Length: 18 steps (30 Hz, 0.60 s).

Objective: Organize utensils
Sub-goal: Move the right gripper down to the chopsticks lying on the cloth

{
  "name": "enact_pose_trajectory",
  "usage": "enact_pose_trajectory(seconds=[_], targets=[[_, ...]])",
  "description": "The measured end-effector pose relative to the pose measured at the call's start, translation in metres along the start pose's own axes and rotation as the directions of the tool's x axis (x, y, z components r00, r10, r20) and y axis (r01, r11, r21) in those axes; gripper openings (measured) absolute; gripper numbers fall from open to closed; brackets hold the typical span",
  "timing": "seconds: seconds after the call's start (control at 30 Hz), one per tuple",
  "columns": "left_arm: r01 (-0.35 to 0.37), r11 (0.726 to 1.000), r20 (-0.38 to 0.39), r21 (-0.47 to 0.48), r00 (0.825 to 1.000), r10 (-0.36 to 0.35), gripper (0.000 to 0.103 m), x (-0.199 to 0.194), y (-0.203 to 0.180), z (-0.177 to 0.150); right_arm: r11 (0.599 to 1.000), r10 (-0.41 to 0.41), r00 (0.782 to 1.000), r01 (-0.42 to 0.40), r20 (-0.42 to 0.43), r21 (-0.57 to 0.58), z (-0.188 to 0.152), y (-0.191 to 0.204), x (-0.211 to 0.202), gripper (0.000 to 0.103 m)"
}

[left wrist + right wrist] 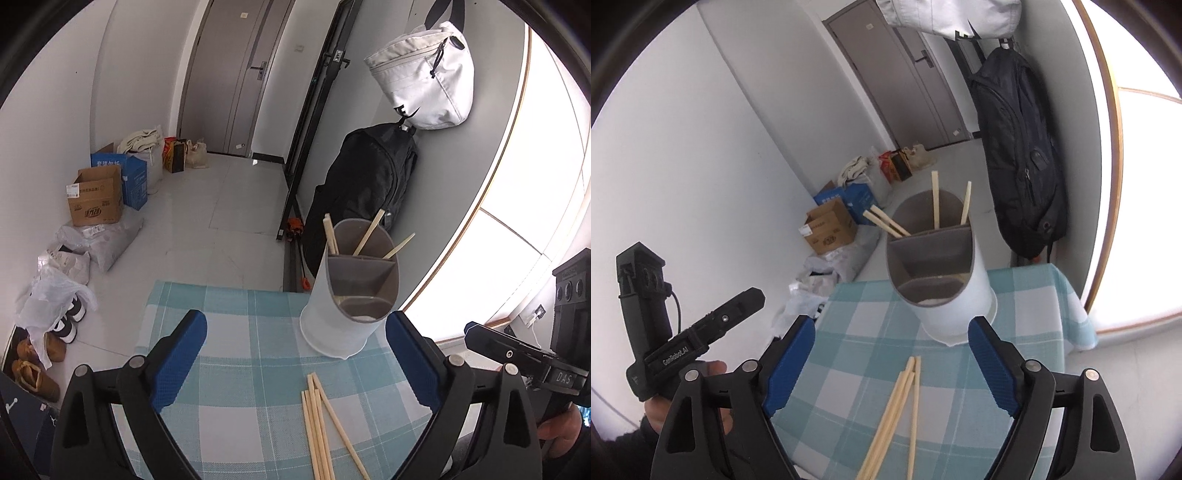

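A white utensil holder (345, 295) (942, 273) with grey inner compartments stands on a small table covered by a blue-and-white checked cloth (236, 369) (857, 354). Several wooden chopsticks (332, 236) (936, 205) stick out of its far compartment. More loose chopsticks (321, 424) (897, 406) lie on the cloth in front of the holder. My left gripper (295, 358) hangs above the cloth, open, with nothing between its blue pads (181, 362). My right gripper (892, 365) is open over the loose chopsticks, its pads (991, 365) touching nothing.
A black backpack (369, 184) (1019, 155) and a white bag (424, 74) hang on the wall behind the table. Cardboard boxes (96, 195) (831, 229), plastic bags and shoes (37, 365) sit on the floor to the left. A bright window (517, 221) lies right. Each view shows the other hand-held gripper.
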<state>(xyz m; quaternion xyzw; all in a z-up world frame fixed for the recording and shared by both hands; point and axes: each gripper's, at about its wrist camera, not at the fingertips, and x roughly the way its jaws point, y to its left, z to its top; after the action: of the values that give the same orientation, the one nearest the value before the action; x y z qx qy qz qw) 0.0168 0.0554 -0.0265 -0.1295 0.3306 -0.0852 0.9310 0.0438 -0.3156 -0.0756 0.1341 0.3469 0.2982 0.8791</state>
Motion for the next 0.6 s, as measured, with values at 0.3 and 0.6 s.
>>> enact_pose_trajectory(seconds=[0.3,0.6], targets=[[-0.092,0.990,-0.119,-0.104,0.990,0.079,0.095,0.020,0.046,-0.030,0.998,-0.063,0.968,0.065,-0.243,0.000,-0.030,-0.003,0.074,0.088],[-0.157,0.975,-0.157,-0.155,0.979,0.133,0.095,0.025,0.075,-0.029,0.986,-0.056,0.848,0.130,-0.528,0.105,-0.041,-0.001,0.164,0.041]])
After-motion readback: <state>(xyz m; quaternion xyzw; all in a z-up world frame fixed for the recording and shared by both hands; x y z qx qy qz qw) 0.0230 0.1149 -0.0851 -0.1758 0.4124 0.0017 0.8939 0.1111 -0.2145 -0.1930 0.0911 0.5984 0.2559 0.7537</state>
